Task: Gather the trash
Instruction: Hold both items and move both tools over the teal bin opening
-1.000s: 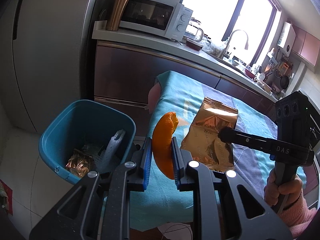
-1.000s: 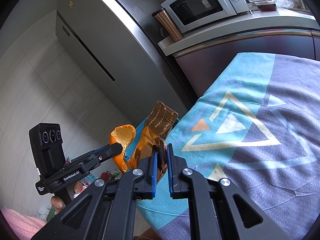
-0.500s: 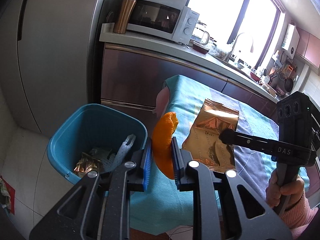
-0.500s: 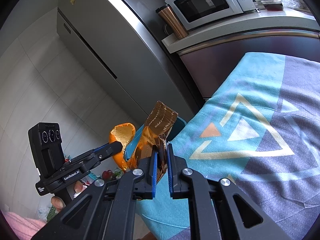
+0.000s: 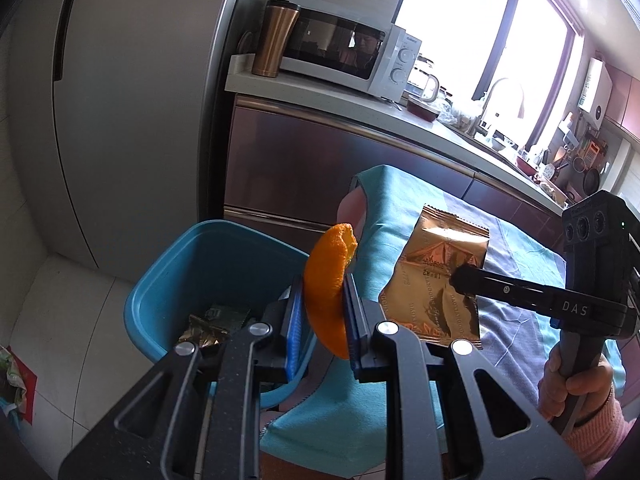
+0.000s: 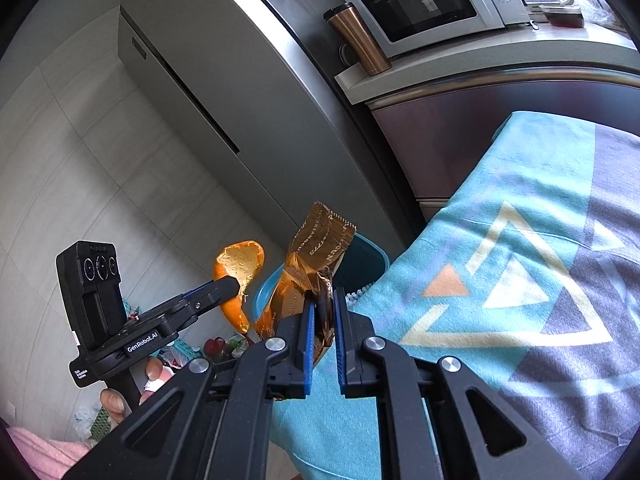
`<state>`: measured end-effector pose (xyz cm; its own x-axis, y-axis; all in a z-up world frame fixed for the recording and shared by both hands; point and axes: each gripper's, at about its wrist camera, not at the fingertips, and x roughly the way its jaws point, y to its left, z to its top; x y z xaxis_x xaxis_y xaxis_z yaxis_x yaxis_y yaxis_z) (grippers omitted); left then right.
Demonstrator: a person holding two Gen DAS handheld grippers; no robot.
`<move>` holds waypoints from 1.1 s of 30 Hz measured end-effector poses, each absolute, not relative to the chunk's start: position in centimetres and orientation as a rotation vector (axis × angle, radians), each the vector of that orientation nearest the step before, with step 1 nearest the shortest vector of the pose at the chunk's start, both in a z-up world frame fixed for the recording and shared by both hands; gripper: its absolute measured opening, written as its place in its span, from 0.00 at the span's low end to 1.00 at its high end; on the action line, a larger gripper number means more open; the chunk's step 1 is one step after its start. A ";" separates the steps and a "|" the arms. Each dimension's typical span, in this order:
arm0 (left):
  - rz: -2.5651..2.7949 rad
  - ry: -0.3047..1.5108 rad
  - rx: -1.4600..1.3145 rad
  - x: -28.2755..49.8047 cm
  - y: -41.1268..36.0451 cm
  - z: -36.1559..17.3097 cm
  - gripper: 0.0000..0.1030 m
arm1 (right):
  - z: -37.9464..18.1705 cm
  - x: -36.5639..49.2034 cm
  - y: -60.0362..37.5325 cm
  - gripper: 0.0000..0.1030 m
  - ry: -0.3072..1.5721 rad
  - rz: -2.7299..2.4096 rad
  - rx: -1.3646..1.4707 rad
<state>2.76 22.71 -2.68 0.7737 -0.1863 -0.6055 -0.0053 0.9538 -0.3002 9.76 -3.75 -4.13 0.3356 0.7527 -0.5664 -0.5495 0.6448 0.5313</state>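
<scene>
My left gripper (image 5: 323, 312) is shut on a curved piece of orange peel (image 5: 329, 280), held upright at the near rim of a blue trash bin (image 5: 168, 280) on the floor. Crumpled wrappers (image 5: 208, 322) lie in the bin. My right gripper (image 6: 321, 312) is shut on a gold foil snack wrapper (image 6: 316, 256), lifted above the table's left edge. From the left wrist camera the wrapper (image 5: 436, 280) hangs from the right gripper (image 5: 460, 278). The right wrist camera shows the peel (image 6: 240, 264) and the bin (image 6: 360, 264) behind the wrapper.
A table under a teal and grey cloth (image 6: 520, 280) stands right of the bin. Behind are a steel fridge (image 5: 140, 100), a counter (image 5: 320, 100) with a microwave (image 5: 340, 56) and a copper tumbler (image 5: 276, 40). A person's hand (image 5: 568, 384) grips the right handle. Bags lie on the floor (image 6: 216, 348).
Both grippers have drifted left with their loads. The bin now sits closer under the peel, and the wrapper has moved toward the table's left edge.
</scene>
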 end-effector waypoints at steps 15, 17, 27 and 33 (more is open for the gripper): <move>-0.057 0.687 -0.296 2.8 24.1 -3.4 0.19 | -4.3 10.7 -0.6 0.08 0.902 0.886 0.221; -0.049 0.689 -0.297 2.9 24.3 -3.4 0.19 | -4.4 10.8 -0.1 0.08 0.908 0.889 0.214; -0.012 0.709 -0.305 3.7 25.4 -4.4 0.19 | -4.9 11.3 1.8 0.08 0.926 0.896 0.184; 0.003 0.722 -0.306 4.2 25.7 -5.1 0.19 | -5.3 11.6 2.8 0.08 0.938 0.900 0.168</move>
